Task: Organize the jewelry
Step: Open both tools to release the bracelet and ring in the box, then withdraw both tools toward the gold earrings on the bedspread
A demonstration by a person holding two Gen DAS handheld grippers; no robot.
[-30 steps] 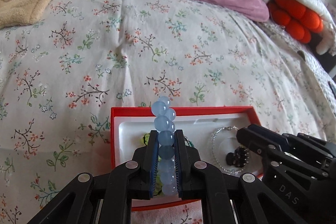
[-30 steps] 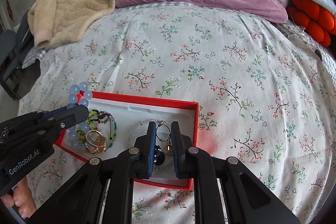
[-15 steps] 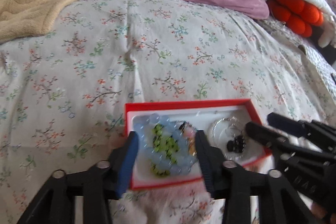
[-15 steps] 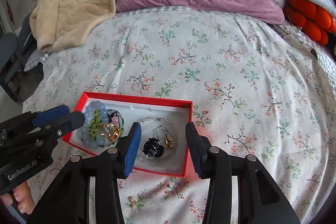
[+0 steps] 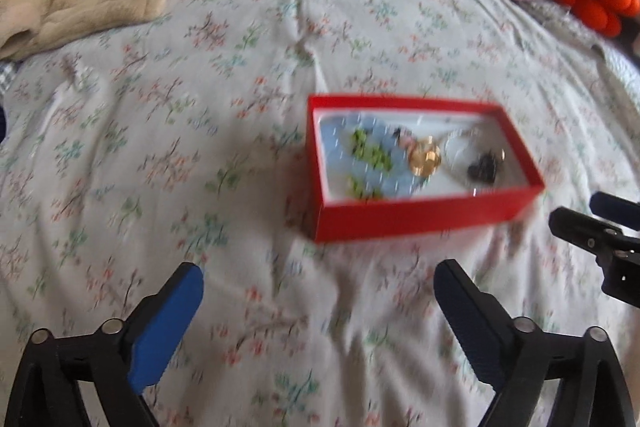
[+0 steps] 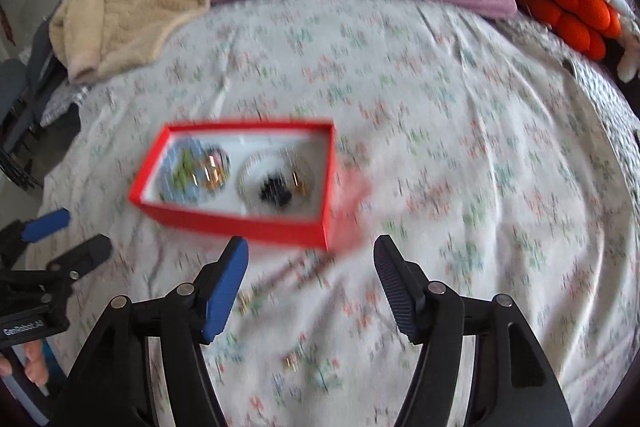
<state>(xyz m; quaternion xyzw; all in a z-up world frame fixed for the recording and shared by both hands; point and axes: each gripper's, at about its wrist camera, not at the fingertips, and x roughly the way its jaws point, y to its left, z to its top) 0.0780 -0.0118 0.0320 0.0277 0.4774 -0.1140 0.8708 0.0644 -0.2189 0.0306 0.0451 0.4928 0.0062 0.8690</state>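
Both my tongs hang released — left tongs (image 5: 318,311), right tongs (image 6: 310,283) — just short of the red box (image 6: 240,223) on the bed; jewelry's inside; next I'd grab the small gold bits (image 6: 291,362) lying nearer me.

Both my wrist cameras look down and forward over the bed (image 5: 280,27) from near; they share the red box (image 5: 420,215), seen from left and right.

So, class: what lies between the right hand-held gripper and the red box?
In the right wrist view, mostly floral sheet separates the right hand-held gripper from the red box; small gold pieces lie near its left finger.
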